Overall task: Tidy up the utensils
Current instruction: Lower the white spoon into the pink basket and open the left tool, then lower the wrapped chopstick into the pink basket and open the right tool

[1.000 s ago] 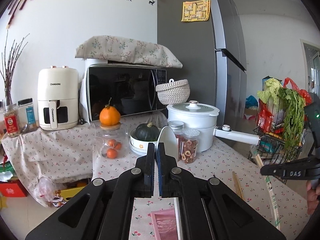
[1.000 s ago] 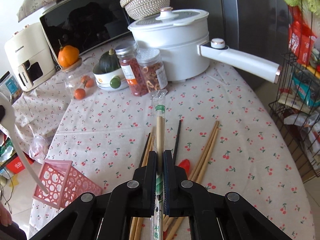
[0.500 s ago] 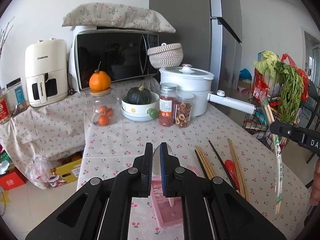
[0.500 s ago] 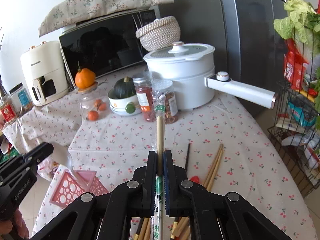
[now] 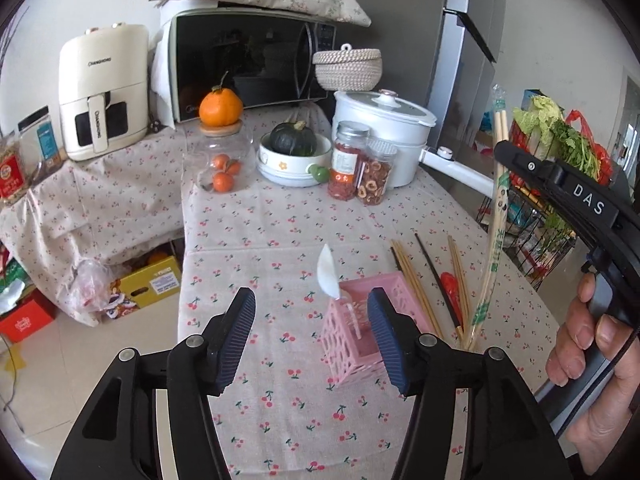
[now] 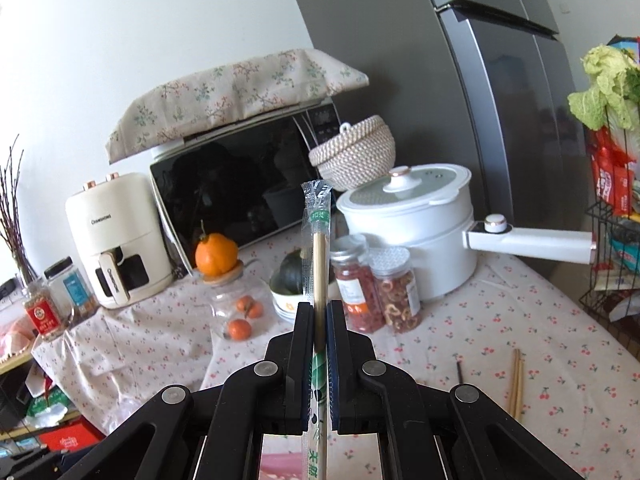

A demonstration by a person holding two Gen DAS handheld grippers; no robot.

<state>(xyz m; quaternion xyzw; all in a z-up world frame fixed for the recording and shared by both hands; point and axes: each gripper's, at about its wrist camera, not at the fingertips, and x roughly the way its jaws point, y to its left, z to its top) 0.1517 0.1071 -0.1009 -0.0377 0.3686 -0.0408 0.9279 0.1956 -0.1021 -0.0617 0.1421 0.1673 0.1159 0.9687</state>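
We hold two grippers over a cherry-print tablecloth [image 5: 280, 224], sorting utensils into a pink basket [image 5: 360, 324]

Our left gripper [image 5: 312, 332] hangs with its jaws spread wide and nothing between them, above the basket, where a white spoon [image 5: 329, 272] stands bowl-up. Our right gripper [image 6: 319, 320] is clamped tight on a pair of wrapped chopsticks [image 6: 318, 248], which it holds up off the table, pointing towards the microwave [image 6: 240, 184]. Loose chopsticks [image 5: 416, 280] lie on the cloth just right of the basket
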